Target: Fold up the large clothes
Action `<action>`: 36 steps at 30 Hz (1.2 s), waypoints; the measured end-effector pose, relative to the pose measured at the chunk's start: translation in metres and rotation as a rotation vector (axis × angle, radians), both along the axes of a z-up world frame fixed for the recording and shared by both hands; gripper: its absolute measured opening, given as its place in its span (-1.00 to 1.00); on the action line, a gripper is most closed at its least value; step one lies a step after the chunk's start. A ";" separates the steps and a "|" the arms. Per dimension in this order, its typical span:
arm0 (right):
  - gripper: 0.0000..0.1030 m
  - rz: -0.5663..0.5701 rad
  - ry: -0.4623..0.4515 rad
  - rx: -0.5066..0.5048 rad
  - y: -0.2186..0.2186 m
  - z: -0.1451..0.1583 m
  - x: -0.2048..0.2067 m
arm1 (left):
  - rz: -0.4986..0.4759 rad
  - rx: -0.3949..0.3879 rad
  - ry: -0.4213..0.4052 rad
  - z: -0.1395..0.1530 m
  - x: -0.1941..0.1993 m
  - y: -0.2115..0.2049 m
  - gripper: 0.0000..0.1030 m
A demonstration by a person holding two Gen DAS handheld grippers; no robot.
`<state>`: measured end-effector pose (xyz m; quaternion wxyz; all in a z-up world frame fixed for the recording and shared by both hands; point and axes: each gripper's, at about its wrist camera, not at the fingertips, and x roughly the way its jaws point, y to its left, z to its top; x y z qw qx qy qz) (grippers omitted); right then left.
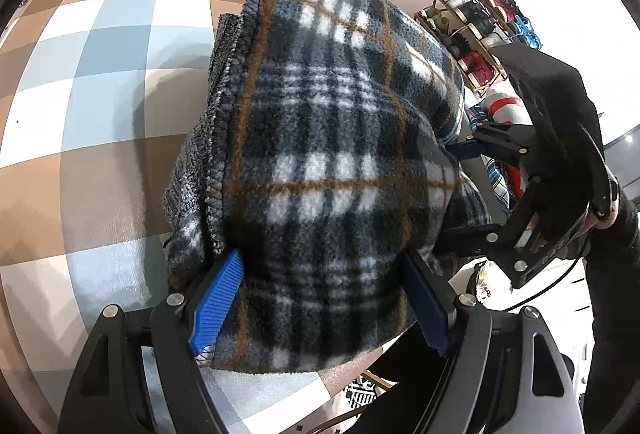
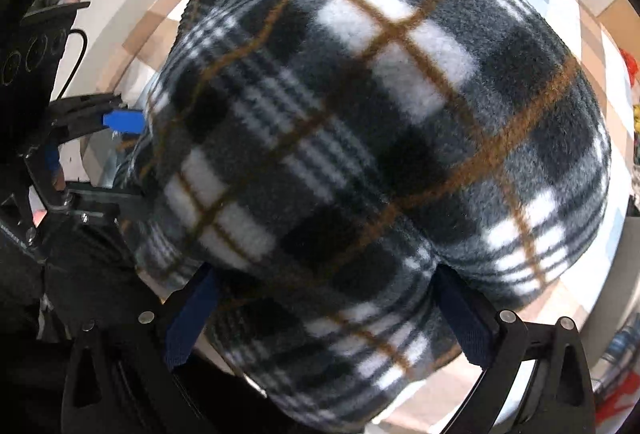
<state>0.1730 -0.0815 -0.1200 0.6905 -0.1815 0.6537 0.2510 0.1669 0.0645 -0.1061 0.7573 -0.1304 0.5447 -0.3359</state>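
Nearest the left wrist camera, the left hand-held gripper (image 1: 320,298) has its ribbed blue pads (image 1: 218,300) pressed into both sides of a thick, folded plaid fleece garment in dark grey, white and brown (image 1: 332,138), holding it at a middling width. The bundle lies on the surface covered with a tan, pale blue and white checked cloth (image 1: 92,82), and a grey knitted lining shows along the garment's left edge. To the garment's right, the right hand-held gripper (image 1: 468,186) stands over it, held by a person's hand in a dark sleeve (image 1: 612,218). Beyond the garment, a wooden rack of shoes (image 1: 476,30) stands against a white wall.

From the right wrist camera, the right hand-held gripper (image 2: 324,310) straddles the plaid fleece garment (image 2: 380,114) with its jaws at their widest; the fleece bulges between its dark blue pads (image 2: 192,318), and whether they press it cannot be told. The left hand-held gripper (image 2: 128,162) meets the garment's left side.
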 end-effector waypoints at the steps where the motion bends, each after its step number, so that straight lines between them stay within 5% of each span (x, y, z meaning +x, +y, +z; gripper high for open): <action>1: 1.00 -0.007 -0.016 0.012 0.000 -0.001 0.001 | 0.002 0.000 0.001 0.000 0.000 -0.001 0.47; 5: 1.00 -0.025 -0.073 0.050 -0.008 0.008 -0.007 | 0.010 -0.021 0.002 0.002 -0.001 -0.004 0.46; 9: 1.00 0.057 -0.044 0.101 -0.018 0.049 -0.021 | 0.019 -0.019 -0.012 0.000 -0.005 -0.001 0.47; 13: 1.00 -0.114 -0.066 0.234 -0.048 0.092 0.011 | 0.026 -0.017 -0.011 -0.002 -0.006 0.002 0.47; 20: 1.00 -0.413 0.112 0.263 -0.060 0.054 0.081 | 0.037 0.057 -0.096 0.004 -0.019 -0.007 0.49; 26: 1.00 -0.332 0.181 0.146 -0.027 0.032 0.084 | 0.041 0.096 -0.110 0.007 -0.018 -0.015 0.51; 36: 1.00 -0.278 0.240 0.117 -0.013 0.003 0.108 | 0.035 0.132 -0.113 0.008 -0.017 -0.029 0.54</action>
